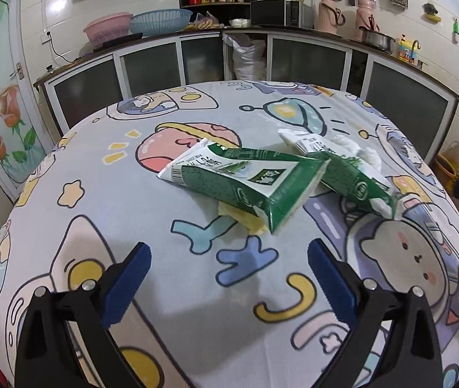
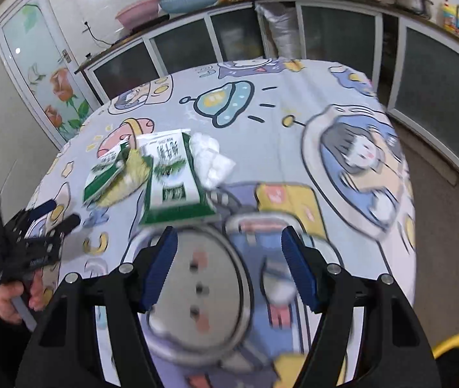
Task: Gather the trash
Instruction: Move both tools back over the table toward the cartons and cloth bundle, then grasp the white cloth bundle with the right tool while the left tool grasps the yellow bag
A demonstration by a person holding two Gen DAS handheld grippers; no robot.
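Two flattened green and white milk cartons lie crossed on the cartoon-print tablecloth (image 1: 132, 200): the nearer carton (image 1: 245, 177) lies over a yellow scrap (image 1: 245, 221), the second carton (image 1: 349, 174) behind it to the right. Crumpled white tissue (image 1: 358, 148) sits beyond them. My left gripper (image 1: 229, 260) stands open just short of the nearer carton, nothing between its blue pads. In the right wrist view the cartons (image 2: 174, 177), yellow scrap (image 2: 129, 177) and tissue (image 2: 211, 158) lie ahead of my open, empty right gripper (image 2: 229, 242). The left gripper (image 2: 58, 213) shows there at far left, held by a hand.
Kitchen cabinets (image 1: 197, 61) with glass doors curve behind the round table. A white sack (image 1: 248, 58) stands in an open cabinet. A rose-painted door (image 1: 3, 123) is at the left. Something yellow (image 2: 452, 346) sits low at the right table edge.
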